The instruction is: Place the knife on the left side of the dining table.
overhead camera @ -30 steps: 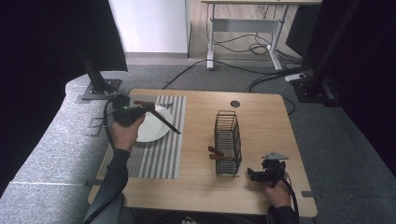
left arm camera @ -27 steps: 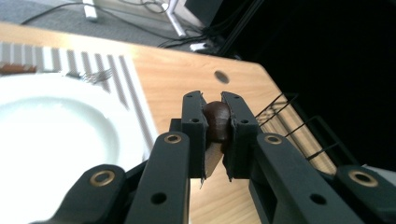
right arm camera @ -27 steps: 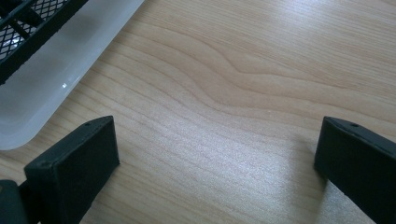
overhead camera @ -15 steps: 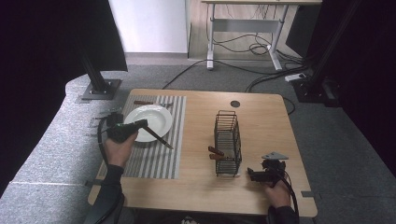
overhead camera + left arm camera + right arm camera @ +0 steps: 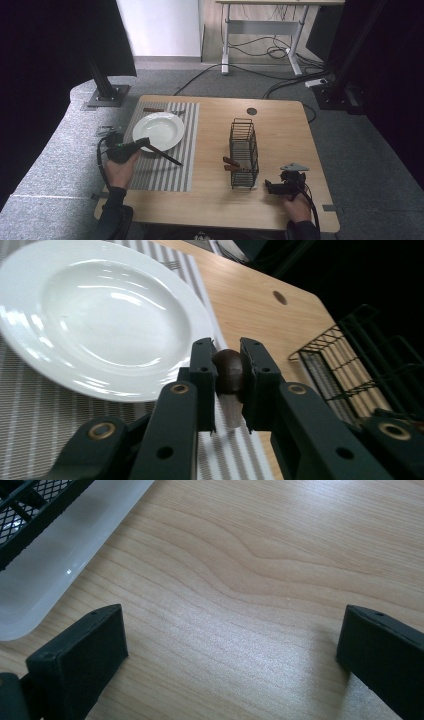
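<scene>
My left gripper (image 5: 144, 145) is at the left front rim of the white plate (image 5: 158, 129), shut on a long dark utensil (image 5: 166, 156) that slants out low over the striped placemat (image 5: 165, 172). In the left gripper view the jaws (image 5: 227, 356) pinch the utensil's rounded brown handle (image 5: 229, 374) just in front of the plate (image 5: 100, 315). My right gripper (image 5: 270, 187) rests on the bare wood right of the black wire rack (image 5: 244, 150), and its jaws (image 5: 232, 630) stand wide open with nothing between them.
Two brown handles (image 5: 230, 164) stick out of the rack's left side. Another brown-handled utensil (image 5: 156, 110) lies on the placemat behind the plate. The rack (image 5: 30, 505) stands on a white base (image 5: 60, 555). A round hole (image 5: 251, 111) is in the tabletop.
The left gripper has carried the utensil from over the plate back toward the person, to the plate's left front rim. The right gripper has stayed still.
</scene>
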Available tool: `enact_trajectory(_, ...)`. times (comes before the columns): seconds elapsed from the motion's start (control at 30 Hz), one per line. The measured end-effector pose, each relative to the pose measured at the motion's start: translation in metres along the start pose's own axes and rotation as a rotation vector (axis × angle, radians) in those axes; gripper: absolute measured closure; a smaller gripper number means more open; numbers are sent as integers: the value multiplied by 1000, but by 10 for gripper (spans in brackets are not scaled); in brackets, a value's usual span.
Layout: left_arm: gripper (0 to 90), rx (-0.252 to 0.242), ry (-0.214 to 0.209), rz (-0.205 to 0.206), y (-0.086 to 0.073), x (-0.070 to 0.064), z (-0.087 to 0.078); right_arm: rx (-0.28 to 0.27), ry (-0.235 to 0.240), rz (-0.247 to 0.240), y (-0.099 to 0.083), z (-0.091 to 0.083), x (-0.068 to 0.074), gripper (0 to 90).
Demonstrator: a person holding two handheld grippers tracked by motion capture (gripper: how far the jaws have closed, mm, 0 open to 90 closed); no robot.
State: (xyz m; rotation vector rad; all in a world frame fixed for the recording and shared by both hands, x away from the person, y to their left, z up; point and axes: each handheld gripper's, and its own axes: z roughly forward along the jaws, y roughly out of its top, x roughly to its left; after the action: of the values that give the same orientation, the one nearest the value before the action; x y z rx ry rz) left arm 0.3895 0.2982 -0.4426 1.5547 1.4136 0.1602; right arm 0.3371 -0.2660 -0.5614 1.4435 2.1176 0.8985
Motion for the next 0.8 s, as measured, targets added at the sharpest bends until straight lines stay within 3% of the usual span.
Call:
enact_trajectory(0.27, 708, -20, 73, 24, -8, 16, 3, 0, 0, 0, 0, 0, 0, 0)
enact_trajectory(0.5, 678, -30, 101, 9, -15, 30, 4, 0, 0, 0, 0, 0, 0, 0)
enact_trajectory(0.57, 663, -29, 127, 10, -18, 35, 5, 0, 0, 0, 0, 0, 0, 0)
enact_trajectory(0.8, 651, -33, 124, -14, -24, 49, 8, 0, 0, 1, 0, 0, 0, 0)
